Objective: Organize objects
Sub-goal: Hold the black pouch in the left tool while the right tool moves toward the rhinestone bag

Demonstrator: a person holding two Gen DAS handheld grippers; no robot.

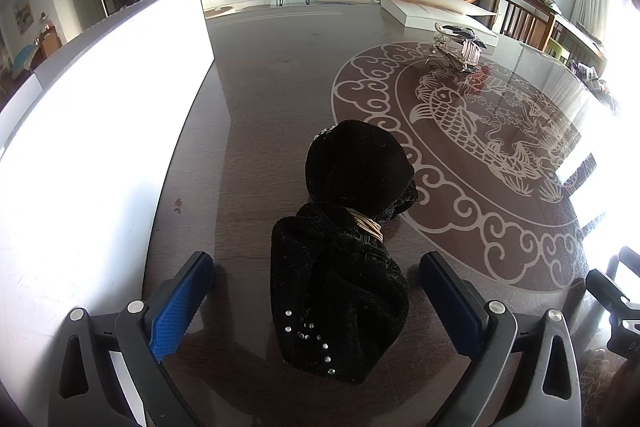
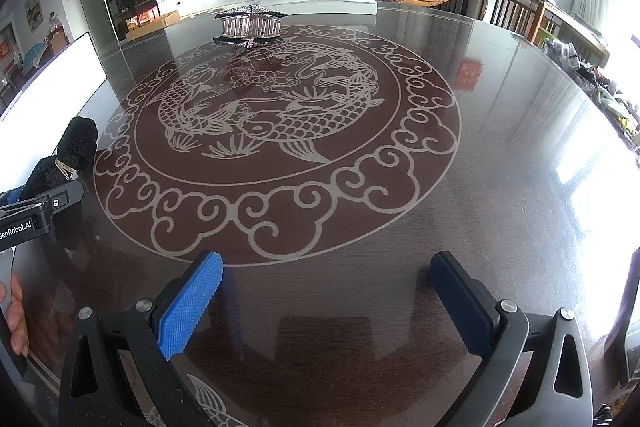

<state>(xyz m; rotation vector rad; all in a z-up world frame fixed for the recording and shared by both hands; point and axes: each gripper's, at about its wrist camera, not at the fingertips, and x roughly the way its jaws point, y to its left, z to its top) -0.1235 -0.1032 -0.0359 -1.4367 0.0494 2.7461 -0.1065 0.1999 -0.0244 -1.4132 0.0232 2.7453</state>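
Note:
A black velvet hair bow (image 1: 344, 239) with a gold band at its middle and small rhinestones lies on the dark glossy table (image 1: 260, 107). My left gripper (image 1: 316, 275) is open, its blue pads on either side of the bow's near end without touching it. The bow (image 2: 76, 147) also shows at the left edge of the right wrist view, next to the left gripper's body. A sparkling hair claw clip (image 1: 460, 47) stands farther back on the table; in the right wrist view the clip (image 2: 250, 23) is at the far centre. My right gripper (image 2: 324, 291) is open over bare table.
A large white box (image 1: 100, 131) stands along the table's left side. A white flat box (image 1: 432, 11) lies at the far edge. Chairs (image 1: 528, 19) and clutter line the right side. A person's fingers (image 2: 16, 315) show at the lower left of the right wrist view.

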